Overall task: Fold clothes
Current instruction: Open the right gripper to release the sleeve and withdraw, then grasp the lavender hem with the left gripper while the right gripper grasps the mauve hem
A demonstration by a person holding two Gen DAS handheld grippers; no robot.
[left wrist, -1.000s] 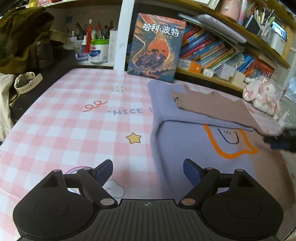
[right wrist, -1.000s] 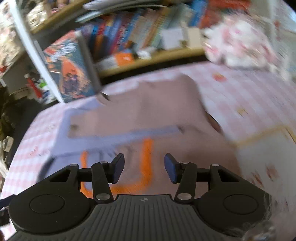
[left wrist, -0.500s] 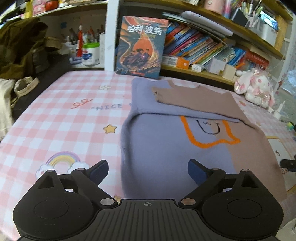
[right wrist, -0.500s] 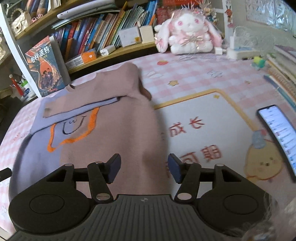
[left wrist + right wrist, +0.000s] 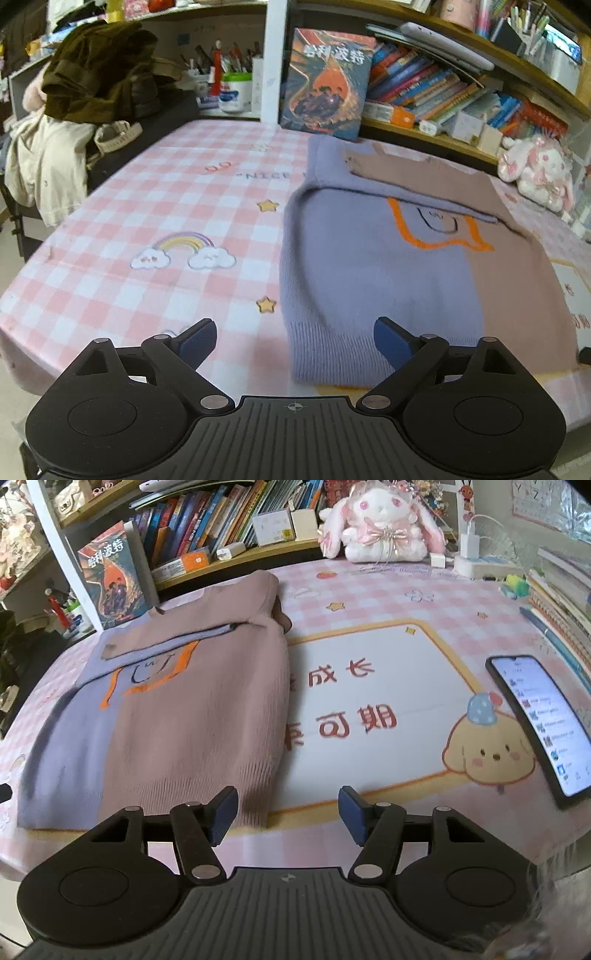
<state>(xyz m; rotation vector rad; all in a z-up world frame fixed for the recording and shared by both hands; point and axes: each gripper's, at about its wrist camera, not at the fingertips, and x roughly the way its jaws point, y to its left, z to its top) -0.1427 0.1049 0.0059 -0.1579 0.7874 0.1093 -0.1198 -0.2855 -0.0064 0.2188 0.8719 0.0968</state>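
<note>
Table point(image 5: 155, 206), pink checked cloth: folded lilac-and-brown sweater point(image 5: 388, 266), smartphone point(image 5: 539, 723), plush rabbit point(image 5: 380, 524), upright book point(image 5: 325, 85), white charger point(image 5: 469, 542).

Pink checked tablecloth point(image 5: 192, 192); crowded wooden bookshelf point(image 5: 436, 136) behind; white upright post point(image 5: 275, 55).

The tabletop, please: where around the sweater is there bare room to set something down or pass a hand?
Free: the pink checked cloth left of the sweater, around the rainbow print; also the white printed panel between the sweater's right edge and the phone. Crowded: the back edge, with the upright book and plush rabbit.
</note>
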